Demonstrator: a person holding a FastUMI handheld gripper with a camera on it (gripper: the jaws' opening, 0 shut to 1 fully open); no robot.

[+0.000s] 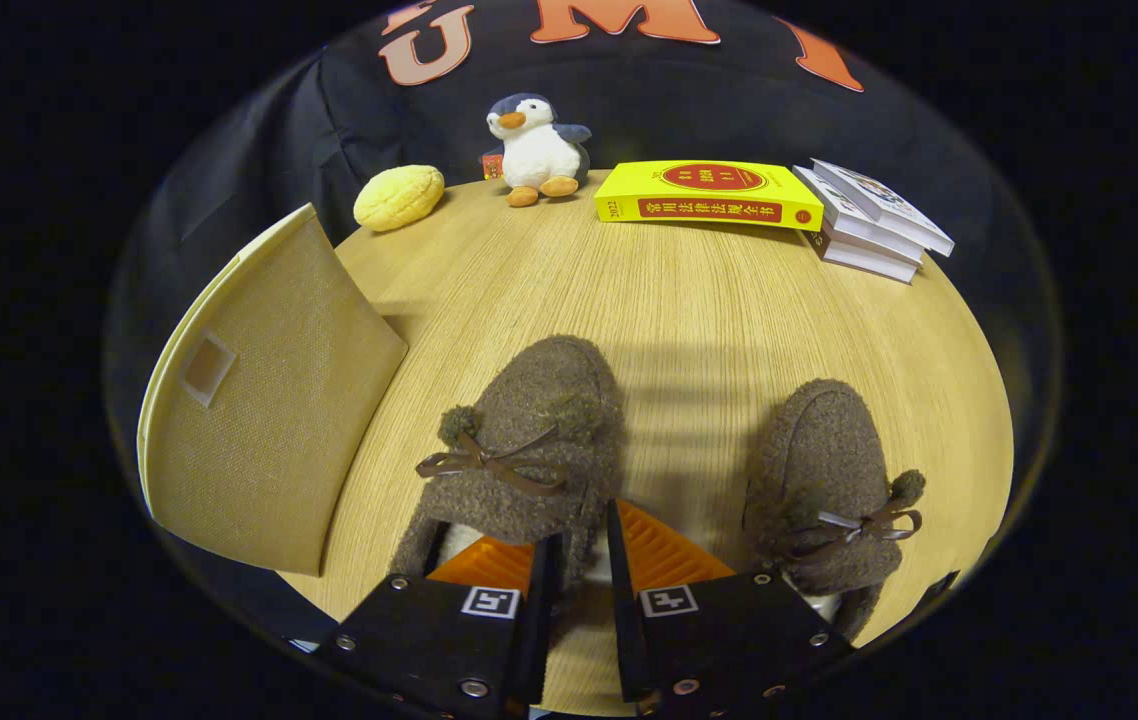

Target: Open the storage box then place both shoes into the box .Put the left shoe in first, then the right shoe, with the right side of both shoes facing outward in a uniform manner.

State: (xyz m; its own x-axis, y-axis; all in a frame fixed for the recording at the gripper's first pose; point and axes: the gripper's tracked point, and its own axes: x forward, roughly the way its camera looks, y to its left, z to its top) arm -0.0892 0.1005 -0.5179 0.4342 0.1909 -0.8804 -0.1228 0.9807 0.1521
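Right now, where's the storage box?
In the gripper view, the storage box stands on the wooden table, left of the nearer shoe, whose side wall the gripper straddles.

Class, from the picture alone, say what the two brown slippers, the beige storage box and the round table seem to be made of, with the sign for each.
Two brown fuzzy slippers: curly fleece-like pile, matte, with thin glossy bows, possibly leather. Beige storage box: woven fabric, seemingly over stiff panels, as a fine weave shows. Round table: light wood or wood-look laminate, with straight grain lines. Gripper: fingers straddle the nearer slipper's collar.
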